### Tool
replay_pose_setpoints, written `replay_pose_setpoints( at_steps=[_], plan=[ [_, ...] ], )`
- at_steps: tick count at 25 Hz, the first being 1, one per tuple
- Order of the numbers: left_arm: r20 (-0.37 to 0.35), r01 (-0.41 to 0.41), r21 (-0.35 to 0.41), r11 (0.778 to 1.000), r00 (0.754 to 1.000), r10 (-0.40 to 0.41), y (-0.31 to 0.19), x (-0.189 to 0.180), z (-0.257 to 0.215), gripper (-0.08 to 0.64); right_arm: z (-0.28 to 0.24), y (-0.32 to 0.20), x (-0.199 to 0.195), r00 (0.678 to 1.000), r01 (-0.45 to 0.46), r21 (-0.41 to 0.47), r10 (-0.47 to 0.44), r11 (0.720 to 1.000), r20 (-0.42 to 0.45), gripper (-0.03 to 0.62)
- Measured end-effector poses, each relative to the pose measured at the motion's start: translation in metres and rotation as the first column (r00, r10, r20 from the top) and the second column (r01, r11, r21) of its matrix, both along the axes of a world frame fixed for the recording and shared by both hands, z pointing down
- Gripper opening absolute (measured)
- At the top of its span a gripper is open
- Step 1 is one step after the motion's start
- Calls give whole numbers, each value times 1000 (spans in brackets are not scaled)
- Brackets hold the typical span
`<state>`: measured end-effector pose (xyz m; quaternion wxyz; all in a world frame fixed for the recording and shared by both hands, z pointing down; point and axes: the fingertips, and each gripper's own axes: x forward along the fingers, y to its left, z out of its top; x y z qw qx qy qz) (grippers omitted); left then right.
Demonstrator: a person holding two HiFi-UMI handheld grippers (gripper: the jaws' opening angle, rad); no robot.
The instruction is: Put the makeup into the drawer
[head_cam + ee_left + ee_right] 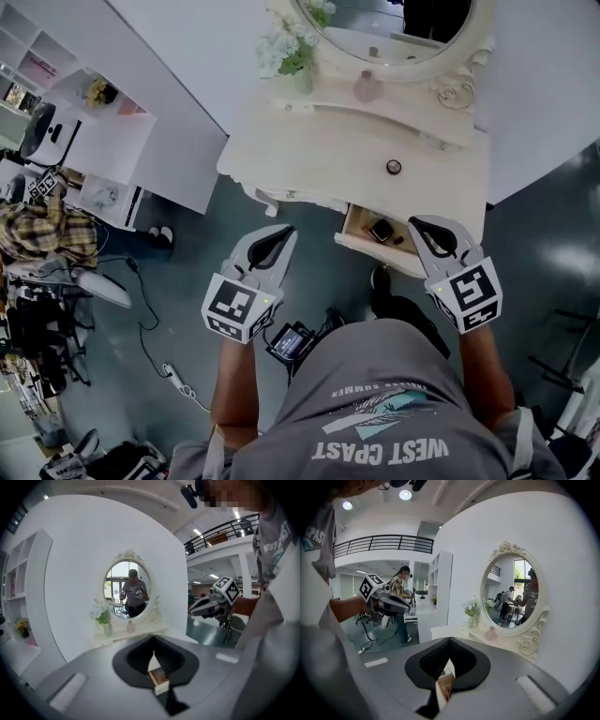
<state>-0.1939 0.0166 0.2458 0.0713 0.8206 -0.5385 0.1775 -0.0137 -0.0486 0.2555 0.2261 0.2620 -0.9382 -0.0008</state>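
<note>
Apparently nearly done: some makeup [382, 230] lies in the open drawer [361, 245], a small round item [394, 167] sits on the vanity top [319, 159], while left gripper [287, 230] and right gripper [415, 222] hover pressed together, empty.

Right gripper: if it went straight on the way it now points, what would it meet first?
Most likely the open drawer of the dressing table, seen just past the shut jaws of the right gripper. Nothing shows between; depth is unclear.
</note>
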Motion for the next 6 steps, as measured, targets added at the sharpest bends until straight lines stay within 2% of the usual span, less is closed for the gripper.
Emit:
replay_pose_setpoints(
  at_steps=[6],
  plan=[
    [-12, 12, 12, 1000, 1000, -12, 21, -2, -8, 3, -11, 17, 3, 1000, -1, 11, 1, 1000, 8, -2]
  ],
)
